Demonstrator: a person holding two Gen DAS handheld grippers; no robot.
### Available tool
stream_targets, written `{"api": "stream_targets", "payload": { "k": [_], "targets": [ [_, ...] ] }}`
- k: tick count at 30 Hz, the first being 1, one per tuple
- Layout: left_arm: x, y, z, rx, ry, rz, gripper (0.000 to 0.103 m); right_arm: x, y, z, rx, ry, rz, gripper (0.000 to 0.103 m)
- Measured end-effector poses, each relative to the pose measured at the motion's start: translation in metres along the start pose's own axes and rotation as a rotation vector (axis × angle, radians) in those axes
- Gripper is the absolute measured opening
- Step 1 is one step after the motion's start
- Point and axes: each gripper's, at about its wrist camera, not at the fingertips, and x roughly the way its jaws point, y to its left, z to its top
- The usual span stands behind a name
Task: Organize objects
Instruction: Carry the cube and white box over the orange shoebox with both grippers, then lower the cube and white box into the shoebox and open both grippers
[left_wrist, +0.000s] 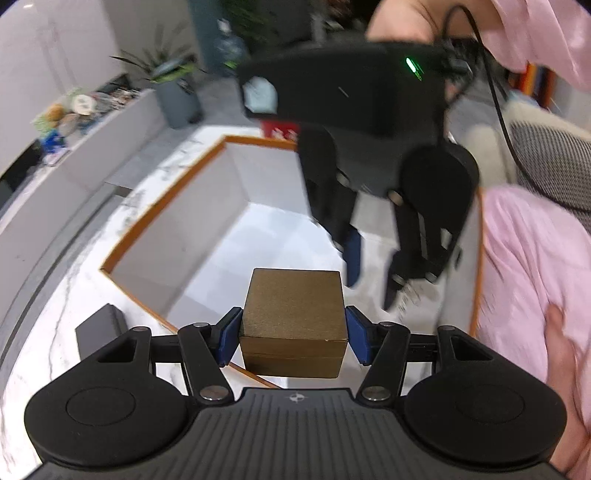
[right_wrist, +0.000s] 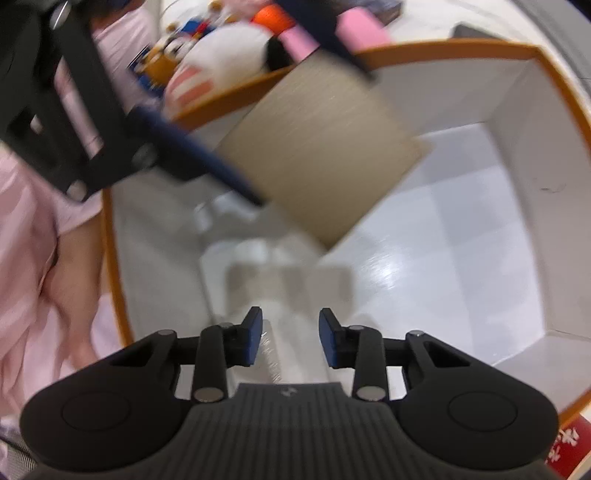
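My left gripper (left_wrist: 293, 338) is shut on a small gold box (left_wrist: 293, 321) and holds it in the air over the near rim of a large white storage box with an orange rim (left_wrist: 162, 206). The gold box also shows in the right wrist view (right_wrist: 321, 147), blurred, above the storage box's white floor (right_wrist: 443, 258). My right gripper (right_wrist: 291, 338) is open and empty, inside the storage box above a blurred white object (right_wrist: 266, 266). It shows in the left wrist view (left_wrist: 373, 280) over the box's right part.
The storage box stands on a white marble table (left_wrist: 66, 295). A dark grey block (left_wrist: 99, 328) lies on the table left of my left gripper. Plush toys (right_wrist: 221, 55) lie beyond the box's far rim. The person's pink sleeve (left_wrist: 532, 277) is at the right.
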Motion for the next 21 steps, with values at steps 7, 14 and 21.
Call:
{"api": "stream_targets", "payload": {
  "k": [7,14,21],
  "targets": [
    [0.012,-0.012,0.009,0.140,0.120,-0.023,0.068,-0.032,-0.005,-0.005,0.051,-0.131,-0.086,0.019],
    [0.018,-0.023,0.012,0.187,0.202,-0.072,0.068,-0.053,0.003,-0.008,0.058,-0.205,-0.100,0.019],
    [0.025,-0.036,0.015,0.283,0.282,-0.098,0.067,-0.043,0.009,-0.004,0.025,-0.201,-0.090,0.016]
  ]
}}
